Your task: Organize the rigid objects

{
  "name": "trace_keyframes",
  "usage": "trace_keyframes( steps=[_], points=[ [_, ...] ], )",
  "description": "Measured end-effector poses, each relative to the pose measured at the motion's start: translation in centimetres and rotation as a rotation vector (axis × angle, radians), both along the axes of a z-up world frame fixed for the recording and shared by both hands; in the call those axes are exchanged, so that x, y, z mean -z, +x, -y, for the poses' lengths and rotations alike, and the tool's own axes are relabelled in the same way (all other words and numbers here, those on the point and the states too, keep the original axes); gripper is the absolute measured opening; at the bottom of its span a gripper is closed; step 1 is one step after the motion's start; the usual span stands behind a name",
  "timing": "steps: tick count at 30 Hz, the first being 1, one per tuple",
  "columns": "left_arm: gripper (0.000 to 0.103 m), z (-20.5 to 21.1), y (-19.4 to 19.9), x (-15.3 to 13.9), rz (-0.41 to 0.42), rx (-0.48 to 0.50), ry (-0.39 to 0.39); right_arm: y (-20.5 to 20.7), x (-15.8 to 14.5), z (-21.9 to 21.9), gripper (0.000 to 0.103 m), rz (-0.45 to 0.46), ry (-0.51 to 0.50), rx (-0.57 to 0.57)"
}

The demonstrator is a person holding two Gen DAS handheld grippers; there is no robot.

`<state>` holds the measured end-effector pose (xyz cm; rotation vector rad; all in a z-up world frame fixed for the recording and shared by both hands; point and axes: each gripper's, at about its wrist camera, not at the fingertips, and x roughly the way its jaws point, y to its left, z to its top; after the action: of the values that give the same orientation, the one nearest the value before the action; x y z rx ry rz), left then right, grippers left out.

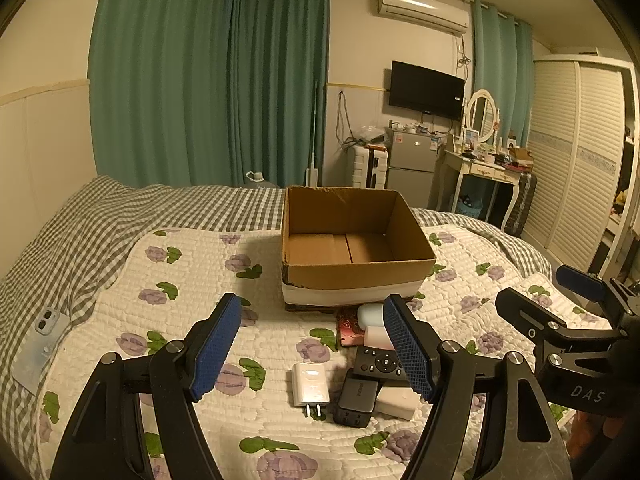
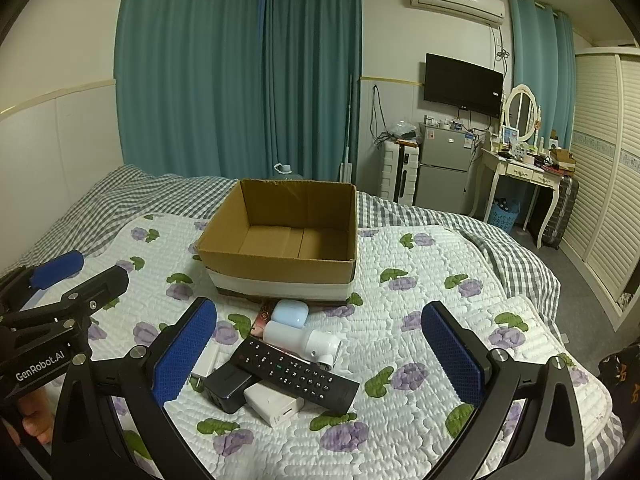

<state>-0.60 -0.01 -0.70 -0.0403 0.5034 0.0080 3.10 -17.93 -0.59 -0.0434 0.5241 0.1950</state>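
An empty cardboard box (image 1: 352, 276) (image 2: 280, 268) stands on the flowered quilt. In front of it lies a pile: a black remote (image 2: 294, 374) (image 1: 378, 364), a black charger (image 1: 356, 398) (image 2: 228, 386), a white plug charger (image 1: 310, 390) (image 2: 206, 364), a white power bank (image 2: 276, 404) (image 1: 398, 402), a white bottle-like device (image 2: 304, 340), a pale blue earbud case (image 2: 290, 313) (image 1: 370, 314) and a red card (image 1: 350, 332). My left gripper (image 1: 316, 354) is open above the pile's left. My right gripper (image 2: 320, 356) is open above the pile. Both are empty.
A phone (image 1: 40, 340) in a clear case lies on the checked sheet at the far left. The bed edge falls off at the right (image 2: 568, 304). A fridge (image 2: 444, 172), dressing table (image 2: 520, 172) and wardrobe (image 2: 604, 184) stand beyond the bed.
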Motion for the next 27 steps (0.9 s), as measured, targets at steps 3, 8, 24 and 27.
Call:
trace_keyframes(
  steps=[3,8,24,27],
  points=[
    [0.076,0.0,0.2,-0.1,-0.001,0.001,0.000,0.0,0.0,0.0,0.103,-0.001,0.000,0.001],
    [0.076,0.0,0.1,-0.1,-0.004,0.002,0.001,0.0,0.0,0.0,0.103,-0.002,-0.001,0.000],
    [0.076,0.0,1.2,0.6,-0.045,0.003,0.017,1.1,0.4,0.6,0.103,-0.014,-0.057,-0.014],
    [0.076,-0.1,2.4,1.7,-0.090,-0.004,0.026,1.9,0.4,0.4,0.103,-0.014,-0.091,-0.041]
  ],
)
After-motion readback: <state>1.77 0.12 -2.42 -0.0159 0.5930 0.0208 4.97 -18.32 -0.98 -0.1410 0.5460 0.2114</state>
